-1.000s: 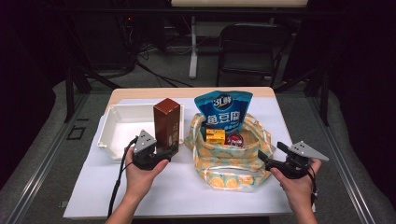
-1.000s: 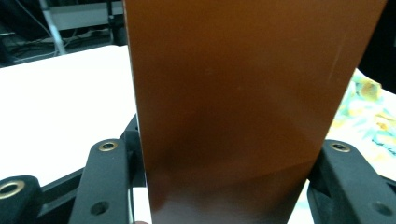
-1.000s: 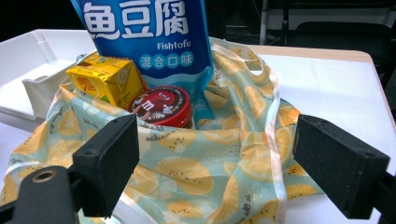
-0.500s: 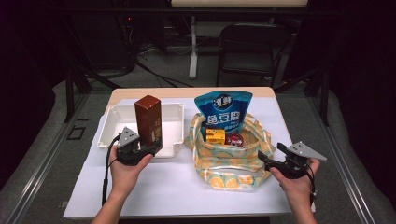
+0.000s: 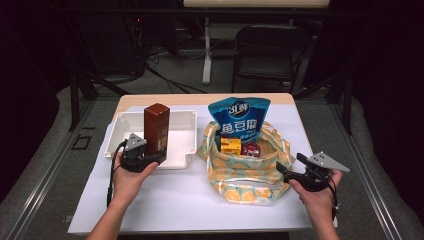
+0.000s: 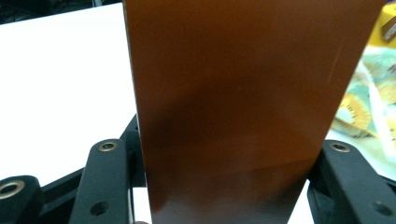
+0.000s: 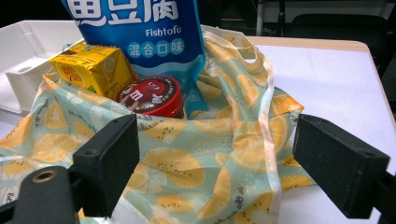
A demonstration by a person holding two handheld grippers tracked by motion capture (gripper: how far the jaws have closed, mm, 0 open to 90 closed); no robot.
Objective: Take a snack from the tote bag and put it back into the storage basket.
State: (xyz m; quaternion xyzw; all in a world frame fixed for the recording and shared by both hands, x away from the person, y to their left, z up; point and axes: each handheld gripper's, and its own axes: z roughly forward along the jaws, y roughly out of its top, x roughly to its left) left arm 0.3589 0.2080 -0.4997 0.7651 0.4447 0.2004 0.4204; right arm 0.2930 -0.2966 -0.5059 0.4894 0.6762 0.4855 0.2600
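The left gripper (image 5: 150, 157) pinches the brown box (image 5: 156, 127) near its base; the box stands upright, long axis vertical, over the white tray (image 5: 181, 150), whose floor lies straight below. The right gripper (image 5: 286, 172), jaws spread and empty, waits at the bag's (image 5: 245, 177) 3 o'clock, well apart

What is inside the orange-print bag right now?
Inside the orange-print bag: a blue fish tofu pouch, a yellow drink carton and a red round tin. Anything beneath them is covered.
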